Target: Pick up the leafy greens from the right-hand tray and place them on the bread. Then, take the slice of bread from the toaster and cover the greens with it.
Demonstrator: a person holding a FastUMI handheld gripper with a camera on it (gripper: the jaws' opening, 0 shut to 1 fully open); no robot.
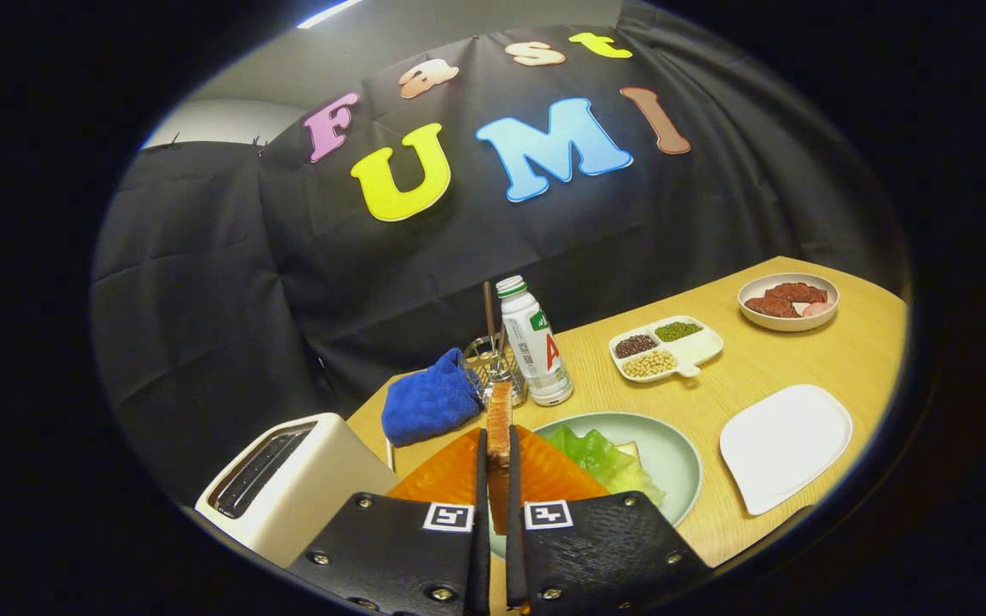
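Observation:
My gripper [498,445] is shut on a slice of toasted bread [500,421], held edge-on and upright between the two fingers above the table. Just beyond and to the right of the fingers lies a pale green plate [677,458] with leafy greens [600,458] lying on a bread slice [627,448], of which only a corner shows. The cream toaster [288,479] stands to the left of the fingers, its slot looking dark. An empty white square tray [784,445] sits to the right of the plate.
An orange mat [450,475] lies under the fingers. Behind it are a blue cloth [429,402], a wire holder with sticks [489,359] and a white bottle [534,342]. Farther right stand a divided dish of beans [664,349] and a bowl of meat [788,301].

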